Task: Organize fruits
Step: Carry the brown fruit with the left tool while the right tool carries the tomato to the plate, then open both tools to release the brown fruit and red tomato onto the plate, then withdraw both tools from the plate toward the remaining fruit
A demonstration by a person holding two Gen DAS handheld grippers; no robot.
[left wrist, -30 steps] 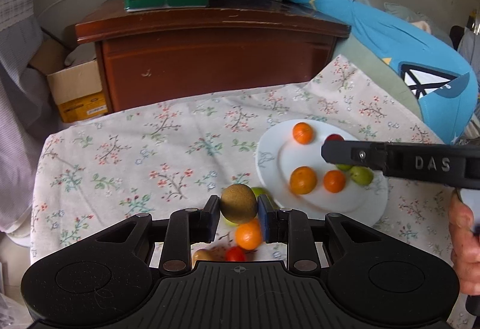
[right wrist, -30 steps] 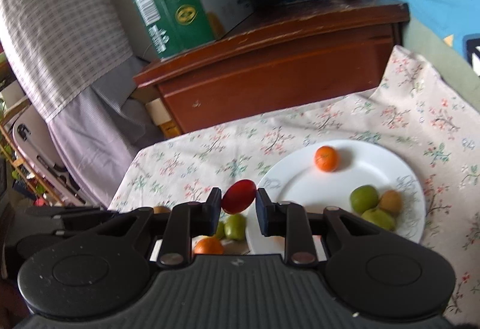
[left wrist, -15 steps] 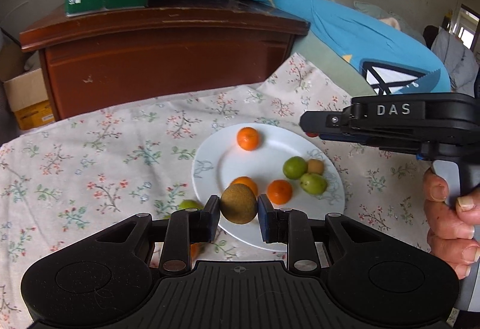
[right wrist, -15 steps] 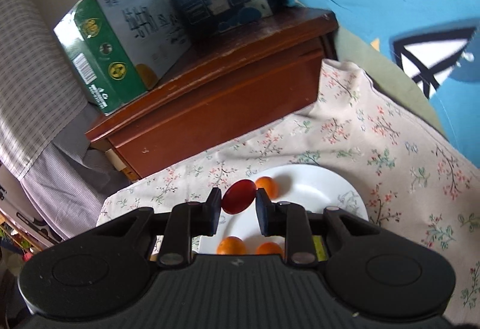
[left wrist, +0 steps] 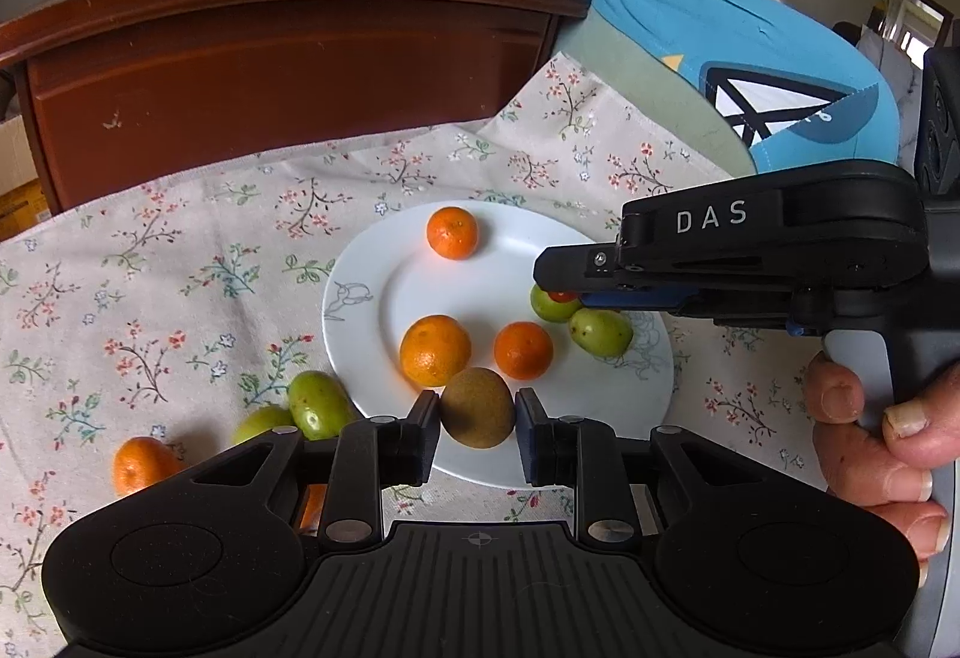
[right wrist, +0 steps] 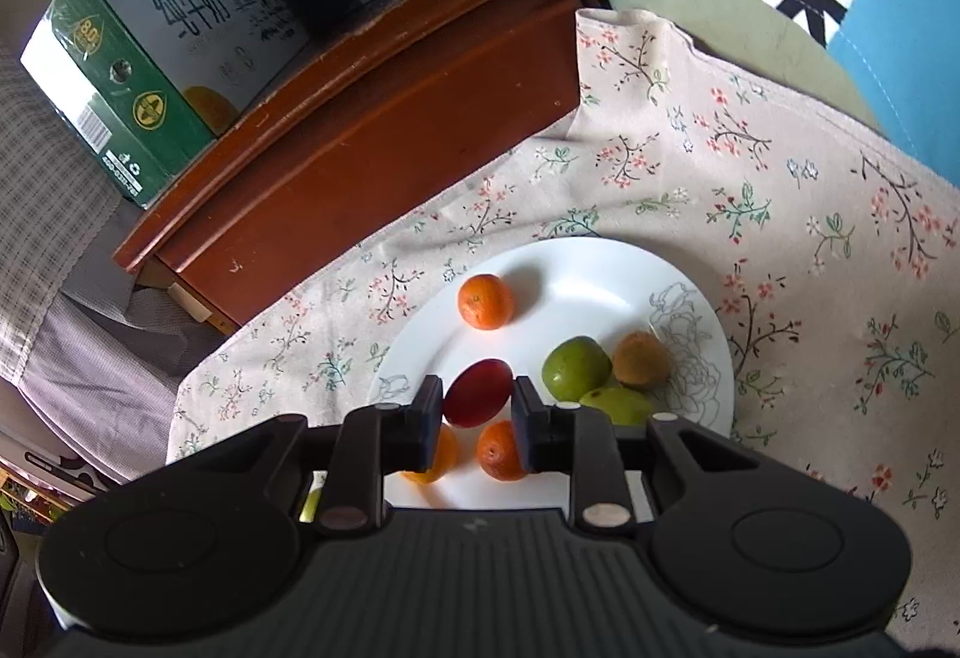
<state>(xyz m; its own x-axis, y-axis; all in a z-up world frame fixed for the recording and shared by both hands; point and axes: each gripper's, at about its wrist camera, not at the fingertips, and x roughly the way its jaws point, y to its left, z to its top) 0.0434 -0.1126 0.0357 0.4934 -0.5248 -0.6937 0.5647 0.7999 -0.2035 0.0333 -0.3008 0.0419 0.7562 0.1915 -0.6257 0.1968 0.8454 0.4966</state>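
Left gripper (left wrist: pixel 477 427) pinching kiwi (left wrist: pixel 477 406), right gripper (right wrist: pixel 477 415) pinching red fruit (right wrist: pixel 477 393): both now carried over plate (left wrist: pixel 372 298); release pending.

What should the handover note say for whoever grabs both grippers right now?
Left gripper: shut on a brown kiwi, above the near rim of the white plate.
Right gripper: shut on a red fruit, over the plate.
Done: three oranges, two green fruits and a second kiwi are on the plate.
Left: release both held fruits onto the plate, then collect the orange and two green fruits lying on the floral cloth.
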